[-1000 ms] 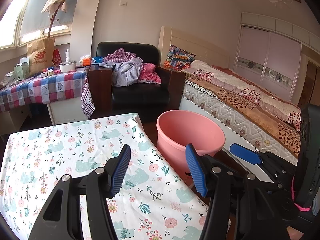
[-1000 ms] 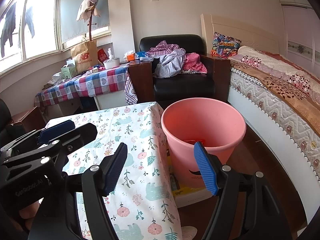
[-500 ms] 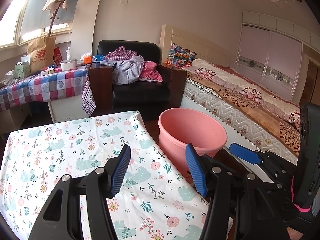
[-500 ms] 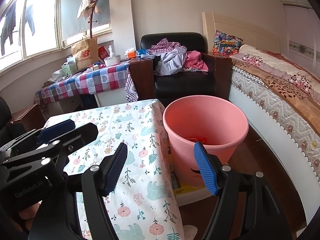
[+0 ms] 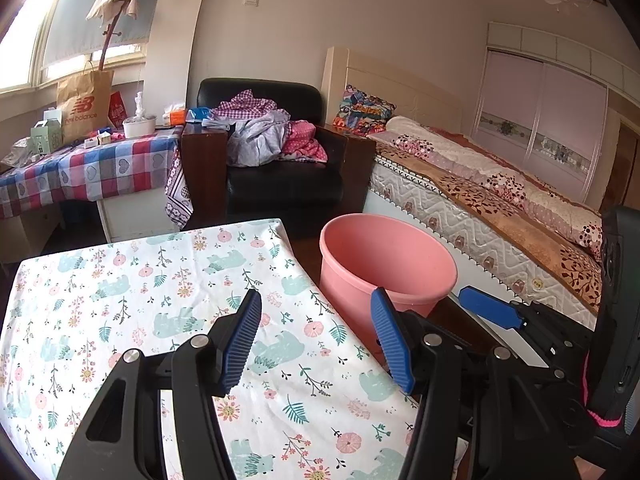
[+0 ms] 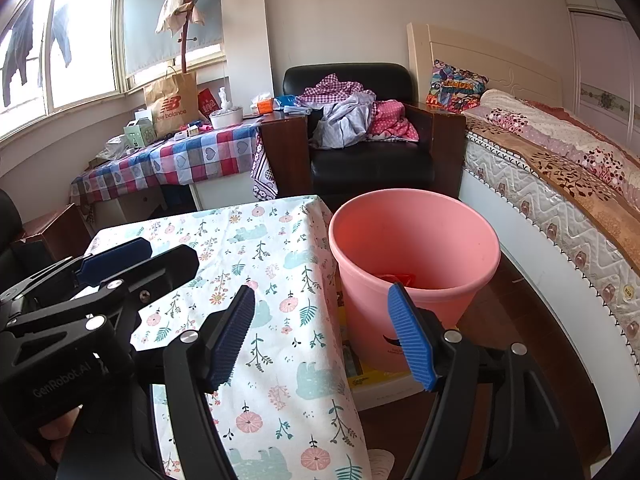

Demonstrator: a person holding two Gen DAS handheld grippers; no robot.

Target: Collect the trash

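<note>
Both tongs, left (image 5: pixel 316 336) and right (image 6: pixel 322 336), gape empty, ribbed blue pads apart, above the bench (image 5: pixel 120 300) in its floral cloth. The round pink plastic bucket (image 6: pixel 416 248) stands on the floor by the bench's right edge, red scrap (image 6: pixel 400 279) inside.

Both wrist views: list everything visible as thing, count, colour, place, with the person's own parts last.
bucket: one, pink, on the floor between table and bed; something red inside.
floral tablecloth: one, white with flowers, covering the near table.
armchair: one, black, against the far wall.
clothes: a heap, mixed colours, on the armchair.
checked tablecloth: one, red-blue, by the window.
paper bag: one, brown, on the checked table.
bed: one, patterned covers, right.
pillow: one, multicoloured, at the headboard.
left gripper: open, empty.
right gripper: open, empty.
</note>
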